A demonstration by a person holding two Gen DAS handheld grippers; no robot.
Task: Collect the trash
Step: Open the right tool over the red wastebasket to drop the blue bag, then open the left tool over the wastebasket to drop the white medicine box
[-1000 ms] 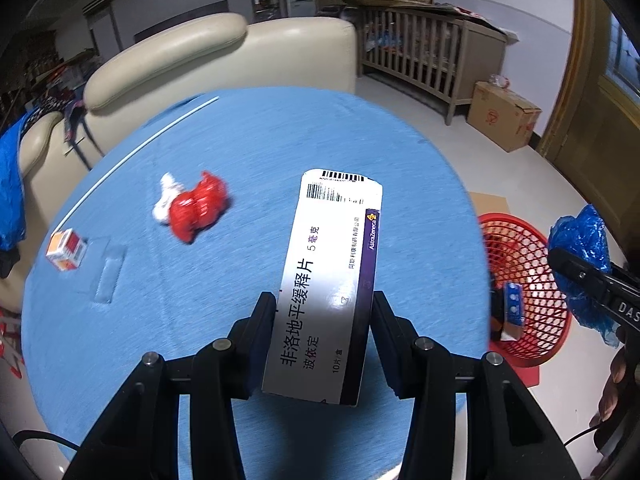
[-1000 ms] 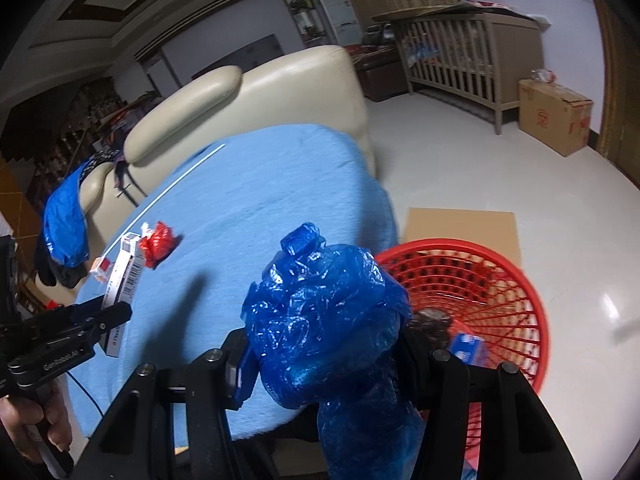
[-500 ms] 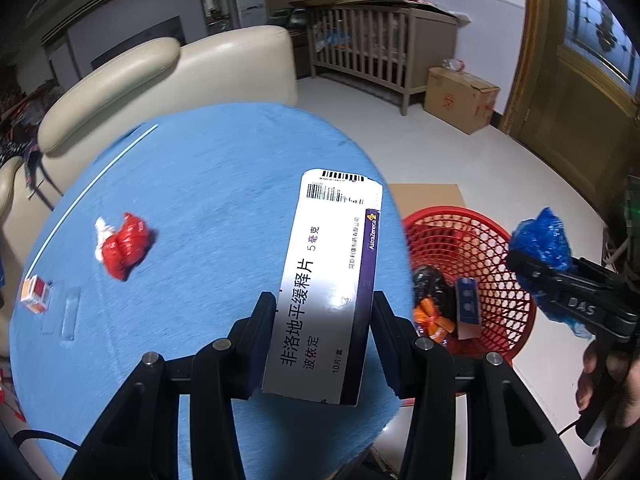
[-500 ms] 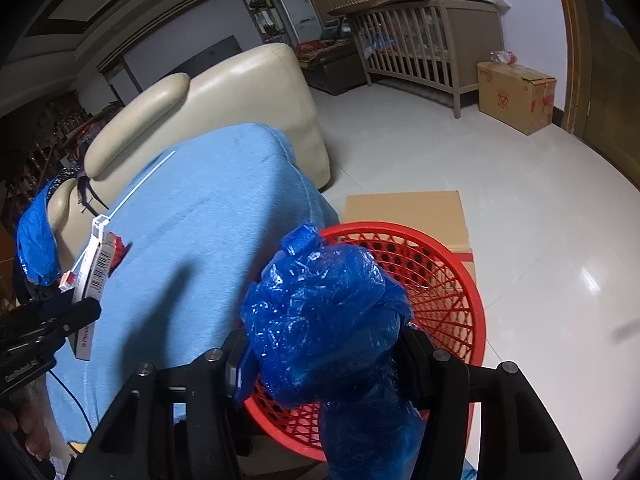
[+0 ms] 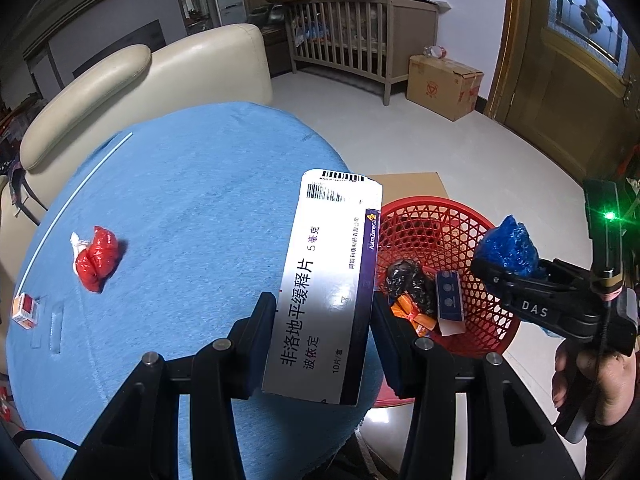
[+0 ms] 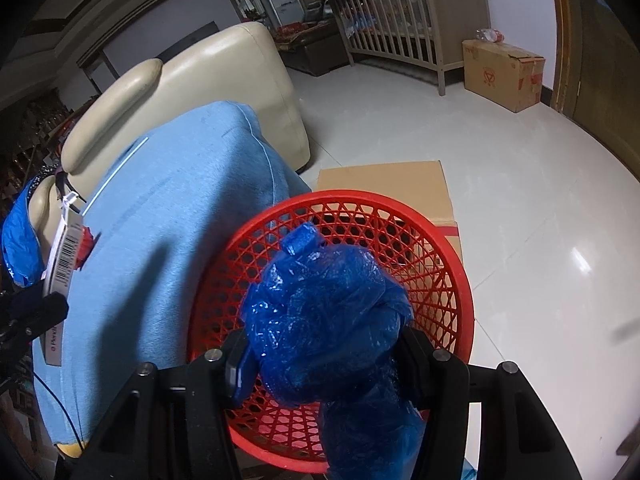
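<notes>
My left gripper [image 5: 324, 344] is shut on a white and purple medicine box [image 5: 330, 280], held over the right edge of the blue-covered round table [image 5: 180, 208]. My right gripper [image 6: 324, 356] is shut on a crumpled blue plastic bag [image 6: 324, 320] and hangs right above the red mesh basket [image 6: 436, 240] on the floor. In the left wrist view the basket [image 5: 444, 216] holds a black bag, an orange wrapper and a small blue box. A red and white wrapper [image 5: 96, 258] and a small orange box [image 5: 26, 310] lie on the table.
A cream sofa [image 5: 152, 76] stands behind the table. Flat cardboard [image 6: 384, 180] lies on the floor behind the basket. A wooden crib [image 5: 352, 52] and a cardboard carton [image 5: 442, 86] stand by the far wall. A thin white stick [image 5: 76, 196] lies along the table's left.
Both grippers have swung right toward the basket. The blue bag has come down from beside the basket to directly over it. The medicine box has reached the table's right edge.
</notes>
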